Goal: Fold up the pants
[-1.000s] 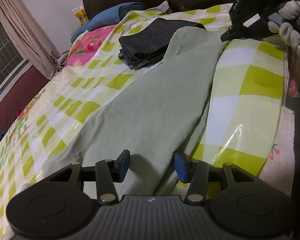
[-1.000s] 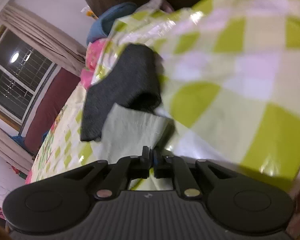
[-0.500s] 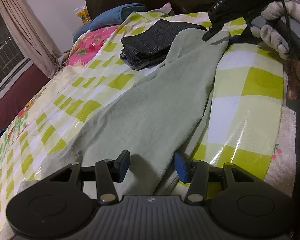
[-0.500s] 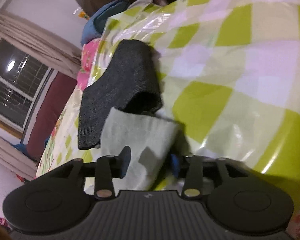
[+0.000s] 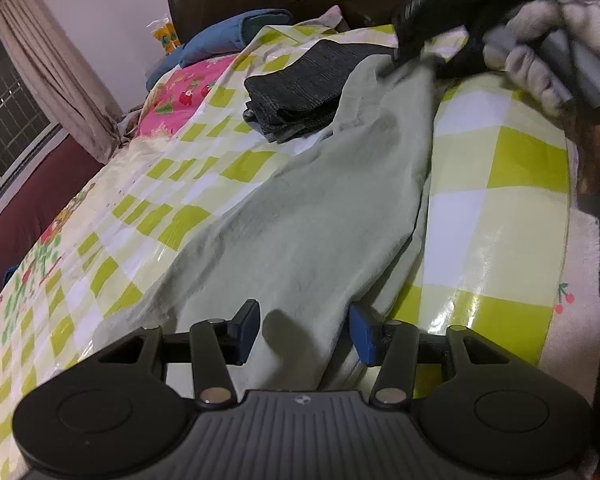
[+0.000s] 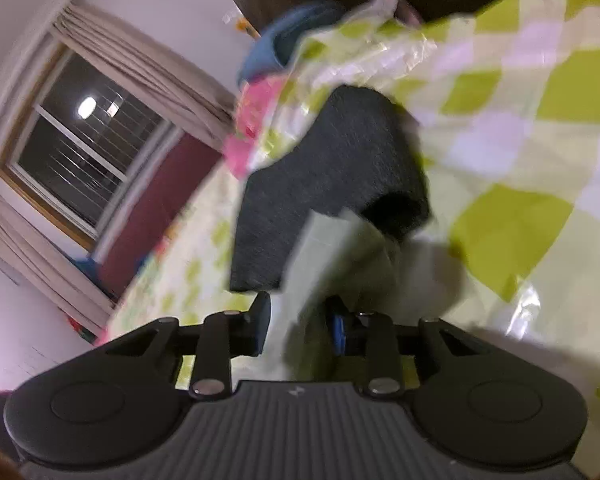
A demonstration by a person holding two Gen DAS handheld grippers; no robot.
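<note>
Checkered bedspread (image 5: 500, 168), right claw (image 6: 300, 320) now narrower around pants (image 5: 300, 220).

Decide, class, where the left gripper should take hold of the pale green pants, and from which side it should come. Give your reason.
Probably the near end of the pale green pants, where the cloth bunches into a raised fold between the open pads of the left gripper. Come in low from the near edge of the bed, along the length of the pants; elsewhere the cloth lies flat, giving little to pinch.
</note>
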